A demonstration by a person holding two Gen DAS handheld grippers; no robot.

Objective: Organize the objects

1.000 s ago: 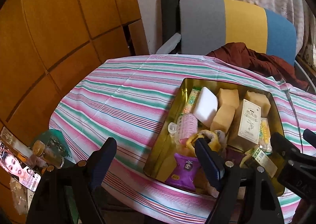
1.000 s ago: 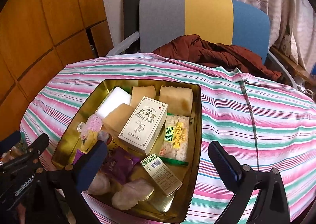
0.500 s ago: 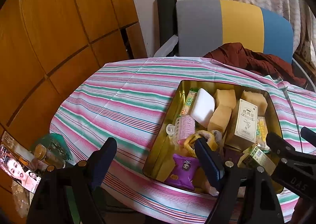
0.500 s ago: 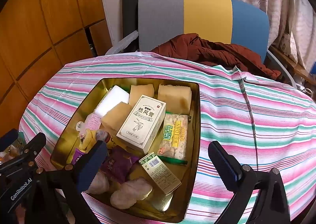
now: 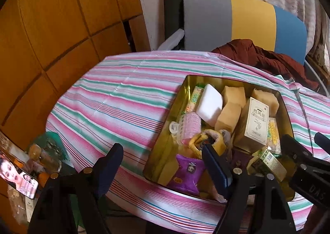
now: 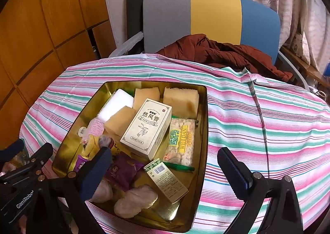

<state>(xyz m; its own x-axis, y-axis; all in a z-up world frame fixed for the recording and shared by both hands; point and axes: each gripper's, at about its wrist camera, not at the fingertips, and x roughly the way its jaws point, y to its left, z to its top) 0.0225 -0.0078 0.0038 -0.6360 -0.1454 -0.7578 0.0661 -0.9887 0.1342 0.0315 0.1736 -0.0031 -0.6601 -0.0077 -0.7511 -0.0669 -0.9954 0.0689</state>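
A gold tin tray (image 6: 203, 130) sits on the striped tablecloth, full of items: a cream medicine box (image 6: 146, 128), yellow sponges (image 6: 181, 101), a white block (image 6: 116, 105), a snack packet (image 6: 181, 141), a small green-topped box (image 6: 166, 180), a purple packet (image 6: 122, 170) and white puffs (image 6: 135, 201). The tray also shows in the left wrist view (image 5: 186, 91). My left gripper (image 5: 163, 170) is open and empty above the tray's near left corner. My right gripper (image 6: 165, 176) is open and empty above the tray's near edge.
A grey, yellow and blue chair (image 6: 210, 17) with a brown garment (image 6: 222, 52) stands behind the table. Wooden panels (image 5: 51, 27) line the left. Jars and a phone (image 5: 18, 176) lie below the table's left edge. Striped cloth (image 6: 268, 130) extends right of the tray.
Both grippers have drawn back slightly and tilted, so the tray sits a little lower in each view. Both stay open. No item in the tray has moved.
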